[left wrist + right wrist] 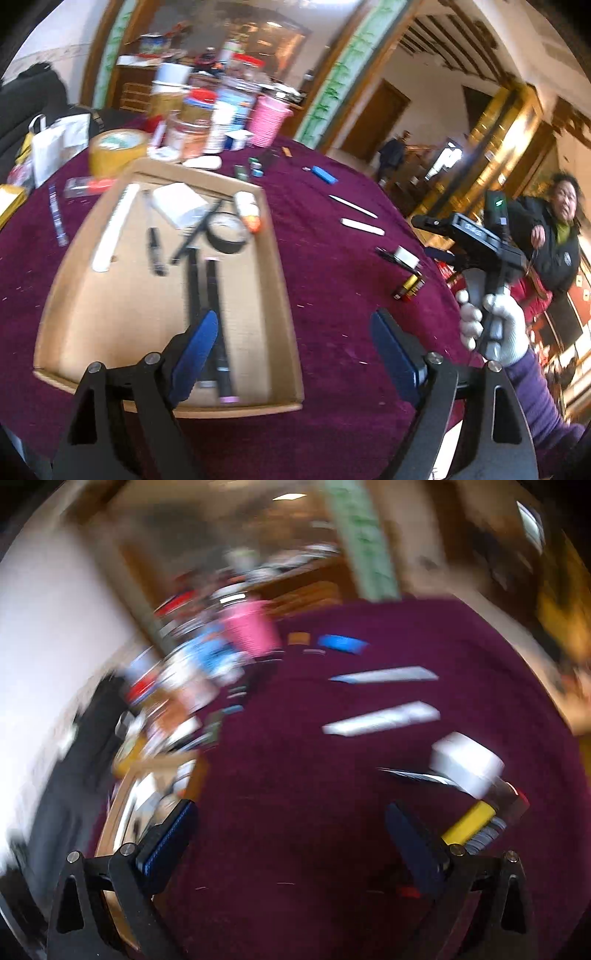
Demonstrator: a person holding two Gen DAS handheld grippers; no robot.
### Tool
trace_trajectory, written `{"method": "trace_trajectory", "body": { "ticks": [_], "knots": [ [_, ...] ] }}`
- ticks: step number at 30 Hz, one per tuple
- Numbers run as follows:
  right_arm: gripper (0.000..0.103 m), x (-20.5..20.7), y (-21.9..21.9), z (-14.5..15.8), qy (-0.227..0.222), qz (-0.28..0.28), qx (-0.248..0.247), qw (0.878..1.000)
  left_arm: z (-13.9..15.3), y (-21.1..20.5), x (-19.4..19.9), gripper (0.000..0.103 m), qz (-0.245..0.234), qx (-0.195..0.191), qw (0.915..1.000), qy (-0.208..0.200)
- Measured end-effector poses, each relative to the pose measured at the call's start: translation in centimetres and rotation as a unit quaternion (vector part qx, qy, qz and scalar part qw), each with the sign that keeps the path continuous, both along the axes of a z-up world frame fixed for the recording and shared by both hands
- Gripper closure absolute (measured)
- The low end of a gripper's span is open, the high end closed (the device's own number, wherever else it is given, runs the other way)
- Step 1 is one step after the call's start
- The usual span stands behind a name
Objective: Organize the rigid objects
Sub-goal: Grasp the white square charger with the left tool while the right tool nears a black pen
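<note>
In the left wrist view, the left tongs (291, 349) stand wide apart at the bottom of the frame and hold nothing, one blue pad over the near right part of a shallow cardboard tray (284, 295), the other over the purple-covered surface (332, 258). The tray fills the centre left and holds a long white strip (115, 227) on its left, a white box (180, 204) near its far edge, a roll of black tape (226, 233) beside it, a white and orange tube (248, 211) at its far right corner, a black pen (155, 251), and two dark sticks (207, 291) lying side by side toward the near rim. Right of the tray, on the cloth, lie two white sticks (356, 216) and a blue lighter (324, 174). At the right edge a gloved hand (491, 326) grips the right tongs' handle. The right wrist view is badly blurred: the right tongs (291, 843) are spread wide and empty over the cloth, the tray's corner (195, 771) shows at the lower left, and a white block (467, 766) with a yellow item (469, 821) lies at the right.
</note>
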State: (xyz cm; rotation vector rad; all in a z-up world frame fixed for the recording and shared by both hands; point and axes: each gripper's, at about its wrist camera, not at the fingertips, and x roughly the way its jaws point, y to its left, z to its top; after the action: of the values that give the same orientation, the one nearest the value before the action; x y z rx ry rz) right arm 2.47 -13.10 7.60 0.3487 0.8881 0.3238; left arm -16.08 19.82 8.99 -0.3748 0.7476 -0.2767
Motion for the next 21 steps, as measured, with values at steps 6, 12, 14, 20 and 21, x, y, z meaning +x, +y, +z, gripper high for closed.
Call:
{"method": "trace_trajectory", "body": {
  "ticks": [6,12,14,20,21],
  "knots": [
    [0.001,2.1,-10.7,-4.0,0.052,-0.111,0.043,0.992,-0.7,-6.2,1.5,0.019,-0.051,0.015,0.9983,0.023],
    [0.001,5.3,-12.5,-5.1,0.033,-0.108,0.047,0.992,-2.4,-10.6,2.3,0.019,-0.078,0.025,0.9956,0.046],
    [0.001,7.1,-11.4,-5.9,0.041,-0.085,0.051,0.994,-2.8,-11.3,2.4,0.019,-0.078,0.038,0.9948,0.053],
    [0.001,7.3,-6.5,-6.9,0.055,0.079,0.13,0.987,-2.6,-11.3,3.2,0.019,-0.05,0.063,0.9955,0.05],
    [0.001,6.1,-4.6,-6.6,0.057,0.139,0.16,0.976,-2.5,-11.2,3.4,0.019,-0.048,0.064,0.9956,0.049]
  ]
}}
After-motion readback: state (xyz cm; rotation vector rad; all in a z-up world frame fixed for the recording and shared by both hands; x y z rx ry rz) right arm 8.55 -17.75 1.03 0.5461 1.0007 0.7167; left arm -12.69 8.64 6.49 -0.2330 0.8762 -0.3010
